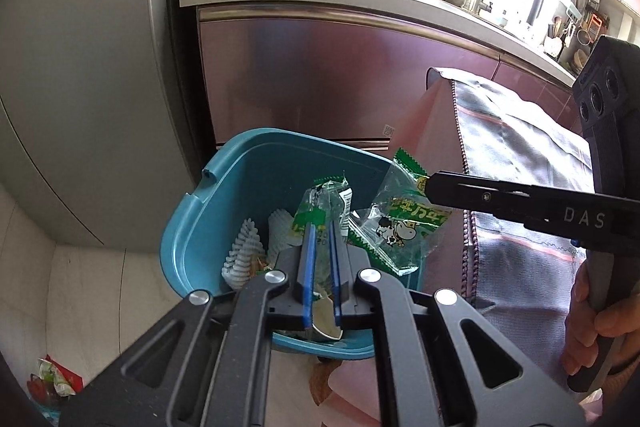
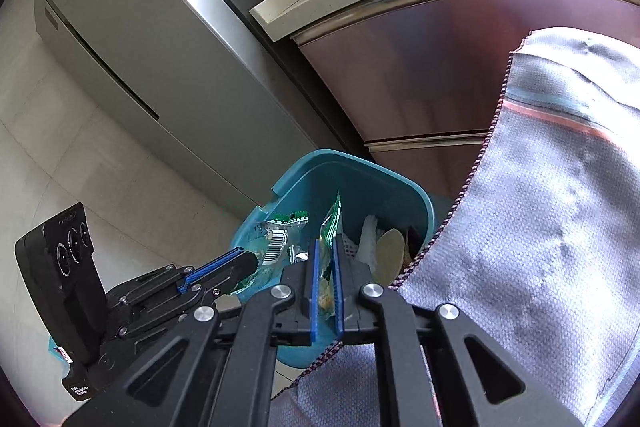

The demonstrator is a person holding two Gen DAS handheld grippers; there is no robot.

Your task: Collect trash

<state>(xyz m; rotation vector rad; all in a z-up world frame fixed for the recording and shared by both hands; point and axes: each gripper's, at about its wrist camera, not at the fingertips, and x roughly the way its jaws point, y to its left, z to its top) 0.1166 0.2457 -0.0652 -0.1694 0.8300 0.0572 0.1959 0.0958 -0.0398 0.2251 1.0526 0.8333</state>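
Far off to the lower left of the left gripper's jaws, a crumpled wrapper (image 1: 54, 379) lies on the pale floor. The left gripper (image 1: 321, 223) tilts steeply downward over the teal bin (image 1: 200, 227), its blue-lined jaws nearly closed and pinching a crinkled green-and-clear wrapper (image 1: 320, 205) that sticks up past the fingertips, above the bin's opening. Below and left of those jaws, inside the bin, lies white ribbed packing foam (image 1: 242, 255). To the right of the jaws, the right gripper (image 1: 430, 187) reaches in from the right side, also angled down, jaws all but shut on the corner of a cow-printed green wrapper (image 1: 396, 227) that hangs over the bin's right rim. A hand (image 1: 592, 323) clasps that gripper's handle at the far right. In the right wrist view, this wrapper shows edge-on between the blue pads (image 2: 315, 267), with the bin just beyond and a grey woven cloth (image 2: 540, 227) draped to the right of the jaws.
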